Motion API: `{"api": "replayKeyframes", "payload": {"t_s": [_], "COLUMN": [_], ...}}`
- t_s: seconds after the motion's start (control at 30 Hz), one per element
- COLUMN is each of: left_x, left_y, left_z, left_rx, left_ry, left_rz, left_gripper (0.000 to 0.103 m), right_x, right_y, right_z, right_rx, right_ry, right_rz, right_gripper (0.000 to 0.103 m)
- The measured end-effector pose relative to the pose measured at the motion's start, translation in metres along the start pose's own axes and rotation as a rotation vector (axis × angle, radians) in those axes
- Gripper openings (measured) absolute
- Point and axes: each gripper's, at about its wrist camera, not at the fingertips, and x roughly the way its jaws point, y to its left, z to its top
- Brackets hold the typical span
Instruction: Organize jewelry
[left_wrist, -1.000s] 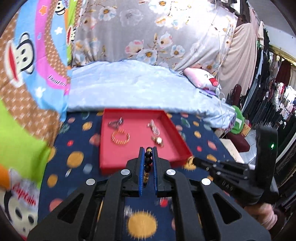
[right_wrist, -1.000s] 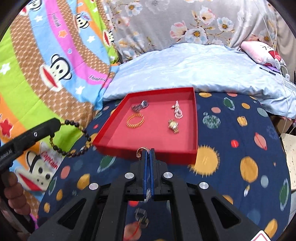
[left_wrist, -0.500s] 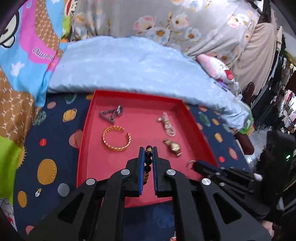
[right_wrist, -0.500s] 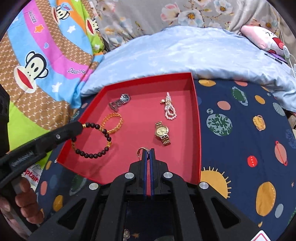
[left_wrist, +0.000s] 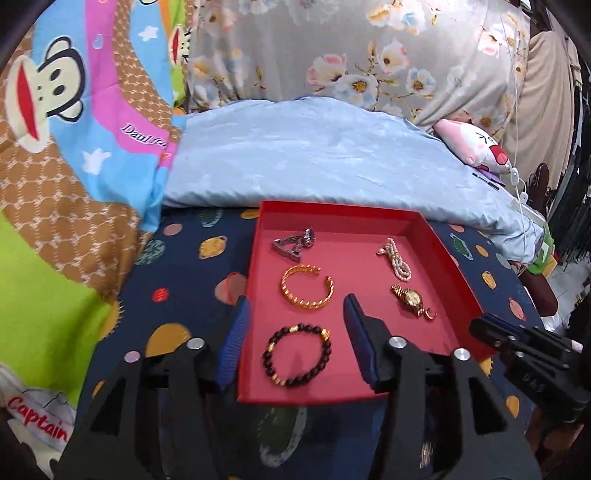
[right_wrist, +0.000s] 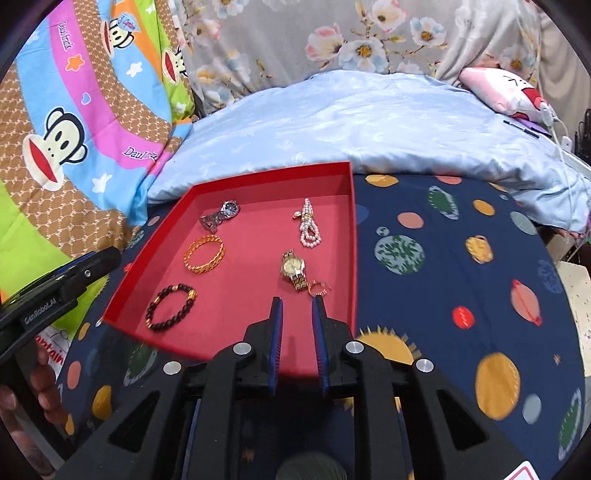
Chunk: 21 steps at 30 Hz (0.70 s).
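A red tray (left_wrist: 338, 207) (right_wrist: 273, 172) lies on the planet-print bedspread. The black bead bracelet (left_wrist: 297, 355) (right_wrist: 170, 307) rests flat in its near left corner, below and between my left gripper's (left_wrist: 295, 301) spread fingers, which do not touch it; the jaws are opening. A small gold ring (right_wrist: 317, 288) (left_wrist: 429, 314) lies free by the gold watch (right_wrist: 294, 268) (left_wrist: 408, 297), just past my right gripper (right_wrist: 297, 301). The right jaws are opening, narrowly apart, with nothing between them. The tray also holds a gold bangle (left_wrist: 306, 288), a pearl piece (left_wrist: 395, 258) and a silver watch (left_wrist: 293, 242).
A pale blue pillow (left_wrist: 314, 155) lies right behind the tray, a cartoon-monkey blanket (left_wrist: 66, 155) to its left and a pink plush (right_wrist: 506, 88) at far right. A hand (right_wrist: 22, 398) holds the left gripper (right_wrist: 92, 266) at the tray's left edge. The right gripper (left_wrist: 484, 328) hangs over the tray's near right corner.
Both grippers came forward and down over the tray and opened. The bead bracelet left the left jaws and lies in the tray. The gold ring left the right jaws and lies by the gold watch.
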Motion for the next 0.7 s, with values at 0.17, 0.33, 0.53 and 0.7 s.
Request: {"api": "replayKeyframes", "payload": {"t_s": [0.17, 0.33, 0.53, 0.7], "left_x": [-0.024, -0.044, -0.055, -0.055], "left_y": [0.013, 0.025, 0.031, 0.022], "left_z": [-0.019, -0.051, -0.089, -0.117], "left_rx": [-0.024, -0.051, -0.095, -0.087], "left_ry": [0.009, 0.051, 0.115, 0.168], "left_rz": [0.008, 0.014, -0.003, -0.012], "left_gripper": [0.055, 0.057, 0.059, 0.065], "right_x": [-0.031, -0.058, -0.075, -0.082], "right_y": [-0.004, -0.004, 0.004, 0.008], "right_z": [-0.022, -0.05, -0.083, -0.105], "right_rx": [0.026, 0.039, 0.03, 0.032], "right_ry": [-0.004, 0.002, 0.034, 0.065], "right_rz": [-0.003, -0.014, -0.015, 0.0], "right_gripper": [0.018, 0.019, 0.022, 0.022]}}
